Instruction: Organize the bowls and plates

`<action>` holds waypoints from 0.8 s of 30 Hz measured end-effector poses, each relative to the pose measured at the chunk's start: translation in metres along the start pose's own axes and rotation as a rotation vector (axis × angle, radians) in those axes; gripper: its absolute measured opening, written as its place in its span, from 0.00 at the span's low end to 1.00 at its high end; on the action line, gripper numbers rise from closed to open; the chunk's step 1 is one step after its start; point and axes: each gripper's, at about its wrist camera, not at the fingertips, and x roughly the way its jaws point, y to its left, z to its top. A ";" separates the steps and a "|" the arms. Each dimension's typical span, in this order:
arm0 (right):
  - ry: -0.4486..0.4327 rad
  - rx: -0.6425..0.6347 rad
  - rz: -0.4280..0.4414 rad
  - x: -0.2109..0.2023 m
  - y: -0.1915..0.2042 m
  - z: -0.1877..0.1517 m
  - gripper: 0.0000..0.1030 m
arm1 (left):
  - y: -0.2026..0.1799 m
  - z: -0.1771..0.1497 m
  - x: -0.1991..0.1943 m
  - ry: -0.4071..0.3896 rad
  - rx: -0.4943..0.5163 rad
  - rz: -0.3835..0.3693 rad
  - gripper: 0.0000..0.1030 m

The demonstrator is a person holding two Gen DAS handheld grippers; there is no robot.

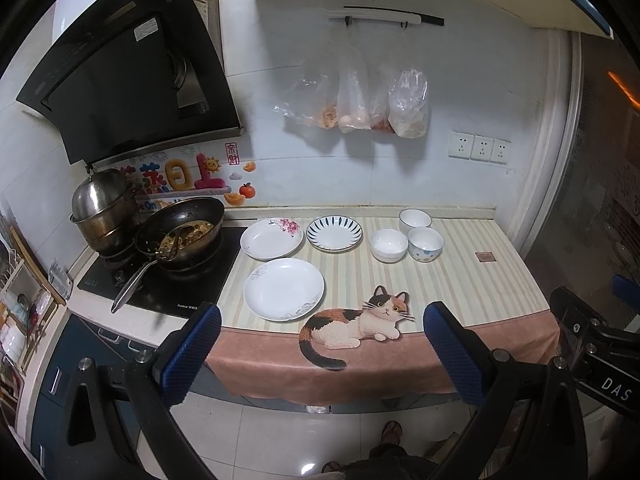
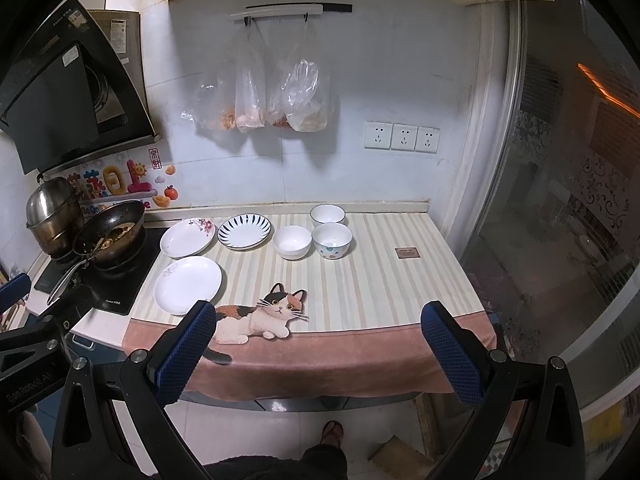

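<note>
Small kitchen counter [image 1: 460,280] against a pale tiled wall, covered by a striped cloth [image 1: 400,276] with a pink front hem and a printed calico cat [image 1: 356,322]. A cooktop is sitting at the counter's left end, carrying a dark wok [image 1: 182,230] with food in it and a stack of steel pots [image 1: 104,208] behind it. Plastic bags [image 1: 360,96] are hanging from a wall rail; three sockets [image 1: 480,147] are showing to their right.

Dishes, all resting on the cloth and none stacked:
- plain white plate [image 1: 284,289], nearest me, left side
- flower plate [image 1: 272,239] behind it, near the cooktop edge
- blue-striped plate [image 1: 334,233] just beside the flower plate, on its right
- white bowl [image 1: 388,244] right of that
- dotted bowl [image 1: 426,243] just beside the white bowl
- rear bowl [image 1: 415,220] behind the pair, near the wall

I am holding my left gripper [image 1: 322,354] back from the counter's front edge, fingers spread wide, nothing between the blue pads. I am holding my right gripper [image 2: 320,354] at the same standoff, likewise spread wide and carrying nothing. From the right wrist view the white bowl [image 2: 292,242] is lying roughly centred ahead, well apart from the fingertips.
</note>
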 end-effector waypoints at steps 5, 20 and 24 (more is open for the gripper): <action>-0.001 0.001 0.000 0.000 -0.001 -0.001 1.00 | 0.000 -0.001 0.000 -0.002 -0.001 0.001 1.00; -0.004 -0.004 0.002 0.001 0.005 0.000 1.00 | 0.003 -0.002 -0.001 -0.004 -0.003 0.001 1.00; -0.004 -0.005 0.003 0.001 0.005 0.000 1.00 | 0.008 -0.002 -0.001 -0.005 -0.007 0.000 1.00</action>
